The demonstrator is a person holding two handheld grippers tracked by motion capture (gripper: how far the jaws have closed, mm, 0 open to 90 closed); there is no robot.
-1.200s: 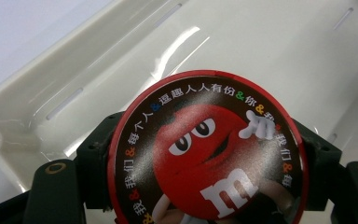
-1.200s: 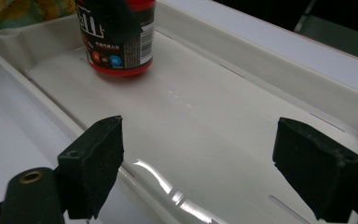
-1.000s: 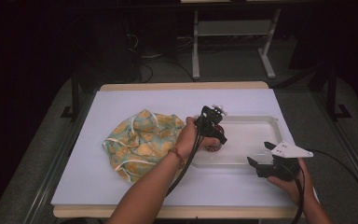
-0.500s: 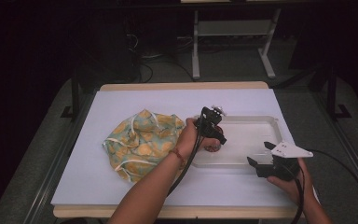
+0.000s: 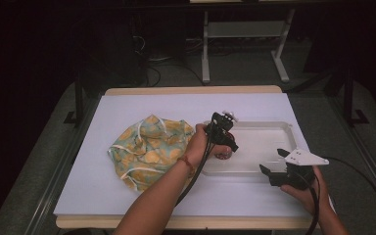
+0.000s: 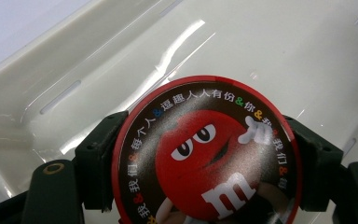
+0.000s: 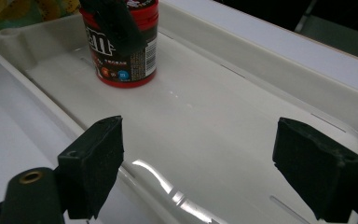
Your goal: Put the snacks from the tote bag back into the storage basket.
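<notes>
A round red candy tub [image 7: 123,51] with a cartoon-face lid [image 6: 205,149] stands upright on the floor of the clear plastic tray [image 5: 269,132], near its left end. My left gripper [image 5: 223,147] comes down on the tub from above and is shut on it, its pads [image 6: 100,158] pressed to both sides of the lid. My right gripper [image 5: 273,164] rests at the tray's front right edge, open, its pads [image 7: 95,163] wide apart with nothing between them.
A crumpled cloth with a yellow and teal print [image 5: 149,149] lies on the white table cover [image 5: 127,107] left of the tray. The tray floor [image 7: 223,135] to the right of the tub is bare. Dark floor and metal stand legs lie beyond the table.
</notes>
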